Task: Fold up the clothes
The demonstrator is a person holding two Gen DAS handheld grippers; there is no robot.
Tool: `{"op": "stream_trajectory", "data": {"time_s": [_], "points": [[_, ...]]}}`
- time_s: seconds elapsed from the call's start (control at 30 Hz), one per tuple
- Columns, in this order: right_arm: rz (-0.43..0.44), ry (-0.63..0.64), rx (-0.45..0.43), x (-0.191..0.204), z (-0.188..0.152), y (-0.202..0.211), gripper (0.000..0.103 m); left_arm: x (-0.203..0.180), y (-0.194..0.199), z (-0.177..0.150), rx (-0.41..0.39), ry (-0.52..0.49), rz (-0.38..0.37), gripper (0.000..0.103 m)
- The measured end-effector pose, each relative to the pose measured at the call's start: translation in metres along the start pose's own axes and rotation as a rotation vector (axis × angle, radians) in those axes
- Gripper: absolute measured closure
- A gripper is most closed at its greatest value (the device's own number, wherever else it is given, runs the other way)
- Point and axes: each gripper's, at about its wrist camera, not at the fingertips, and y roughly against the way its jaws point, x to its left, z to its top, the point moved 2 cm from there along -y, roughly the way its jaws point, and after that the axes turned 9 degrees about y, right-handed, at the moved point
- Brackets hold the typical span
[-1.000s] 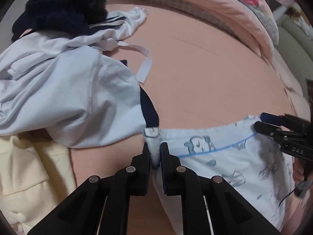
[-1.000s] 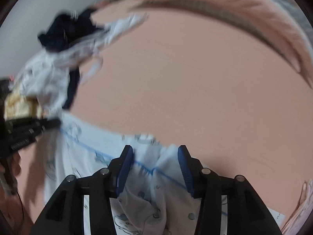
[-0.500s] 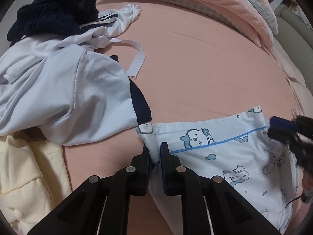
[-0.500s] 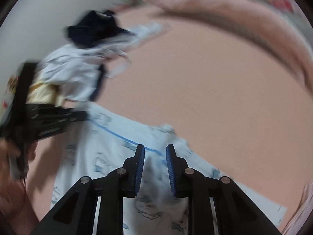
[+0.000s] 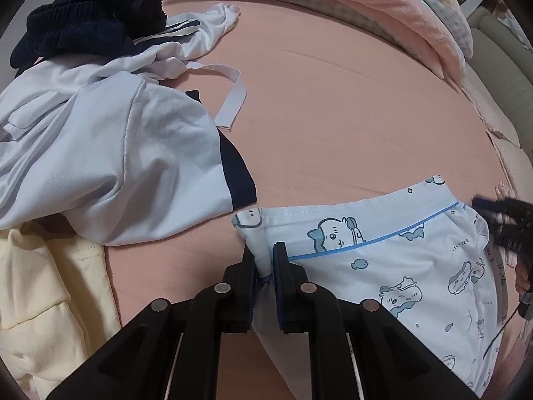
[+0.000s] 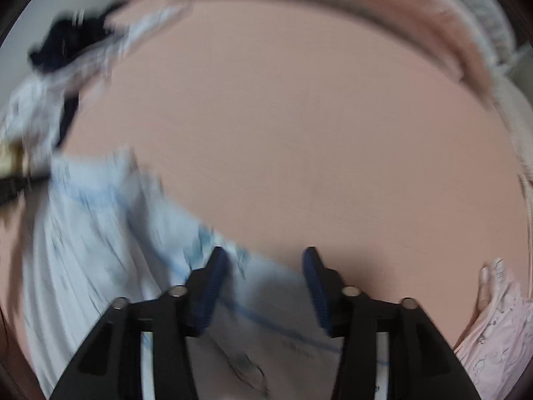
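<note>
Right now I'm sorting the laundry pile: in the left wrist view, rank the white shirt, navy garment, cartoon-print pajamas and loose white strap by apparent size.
1. white shirt
2. cartoon-print pajamas, though nearness inflates them
3. navy garment
4. white strap

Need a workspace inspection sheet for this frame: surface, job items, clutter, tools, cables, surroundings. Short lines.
Surface: pink bed sheet, mostly bare in the middle.
Job's things: light blue cartoon-print garment spread at the near edge, blue piping across it.
Clutter: white garment with navy cuff, navy garment behind it, cream garment at left, loose white strap.
Grippers: left tool shut on the print garment's left corner; right tool open above the garment's edge, view blurred.
Cables: thin black cable by the right tool.
Surroundings: pink quilt bunched along the far side; hand in a pink sleeve at right.
</note>
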Motion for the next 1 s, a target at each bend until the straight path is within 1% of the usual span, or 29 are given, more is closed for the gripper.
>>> {"op": "stream_trajectory", "data": {"time_s": [0.03, 0.07, 0.1, 0.13, 0.17, 0.2, 0.27, 0.33, 0.4, 0.5, 0.57, 0.63, 0.7, 0.73, 0.77, 0.8, 0.83, 0.87, 0.9, 0.93, 0.97, 1.0], "points": [[0.001, 0.025, -0.007, 0.002, -0.005, -0.001, 0.051, 0.0, -0.001, 0.0, -0.001, -0.002, 0.004, 0.095], [0.009, 0.034, -0.007, 0.005, -0.006, 0.0, 0.055, 0.001, -0.002, 0.0, -0.003, -0.003, 0.007, 0.095], [0.018, 0.044, -0.006, 0.008, -0.007, 0.001, 0.07, 0.002, -0.002, 0.0, -0.003, -0.003, 0.01, 0.095], [0.026, 0.054, -0.006, 0.011, -0.008, 0.002, 0.08, 0.002, -0.003, 0.0, -0.003, -0.004, 0.012, 0.095], [0.029, 0.046, 0.006, 0.013, -0.009, 0.005, 0.097, 0.003, -0.004, 0.001, -0.003, -0.002, 0.013, 0.095], [0.005, 0.064, 0.005, 0.016, -0.011, 0.007, 0.099, 0.004, -0.004, 0.001, -0.004, 0.0, 0.014, 0.095], [-0.09, 0.114, 0.011, 0.022, -0.017, 0.008, 0.1, 0.006, -0.005, 0.001, -0.005, 0.003, 0.016, 0.095], [-0.222, 0.086, 0.029, 0.01, -0.03, 0.009, 0.1, 0.008, -0.006, 0.001, -0.009, 0.003, 0.018, 0.095], [-0.329, 0.041, 0.075, -0.013, -0.047, 0.006, 0.1, 0.01, -0.006, 0.002, -0.012, 0.009, 0.013, 0.095], [-0.311, -0.018, 0.104, -0.031, -0.062, 0.012, 0.1, 0.014, -0.006, 0.003, -0.004, 0.012, 0.004, 0.095], [-0.365, 0.018, 0.136, -0.019, -0.048, 0.009, 0.1, 0.016, -0.004, 0.004, 0.005, 0.016, -0.01, 0.095], [-0.319, -0.012, 0.073, -0.014, -0.041, 0.028, 0.099, 0.019, 0.001, 0.005, 0.009, 0.02, -0.048, 0.095], [-0.183, -0.047, -0.06, 0.0, -0.02, 0.045, 0.091, 0.023, 0.006, 0.006, 0.005, 0.023, -0.062, 0.095], [-0.109, -0.065, -0.117, 0.007, -0.008, 0.053, 0.081, 0.025, 0.007, 0.006, 0.002, 0.023, -0.058, 0.094], [-0.008, -0.077, -0.149, 0.015, 0.005, 0.054, 0.074, 0.026, 0.008, 0.006, -0.002, 0.022, -0.056, 0.094], [0.054, -0.085, -0.156, 0.02, 0.017, 0.048, 0.059, 0.029, 0.008, 0.006, -0.002, 0.023, -0.056, 0.094], [0.115, -0.092, -0.162, 0.025, 0.029, 0.042, 0.055, 0.027, 0.007, 0.006, 0.001, 0.028, -0.057, 0.094], [0.165, -0.093, -0.145, 0.034, 0.041, 0.034, 0.055, 0.013, 0.01, 0.005, 0.006, 0.035, -0.061, 0.094], [0.202, -0.086, -0.108, 0.042, 0.051, 0.021, 0.055, -0.002, 0.013, 0.005, 0.011, 0.043, -0.065, 0.094], [0.208, -0.078, -0.073, 0.047, 0.053, 0.008, 0.056, -0.013, 0.015, 0.003, 0.017, 0.049, -0.067, 0.094], [0.189, -0.073, -0.018, 0.055, 0.058, -0.008, 0.059, -0.017, 0.015, -0.001, 0.023, 0.049, -0.063, 0.094], [0.188, -0.06, -0.001, 0.06, 0.058, -0.015, 0.075, -0.02, 0.016, -0.006, 0.03, 0.05, -0.06, 0.094]]}}
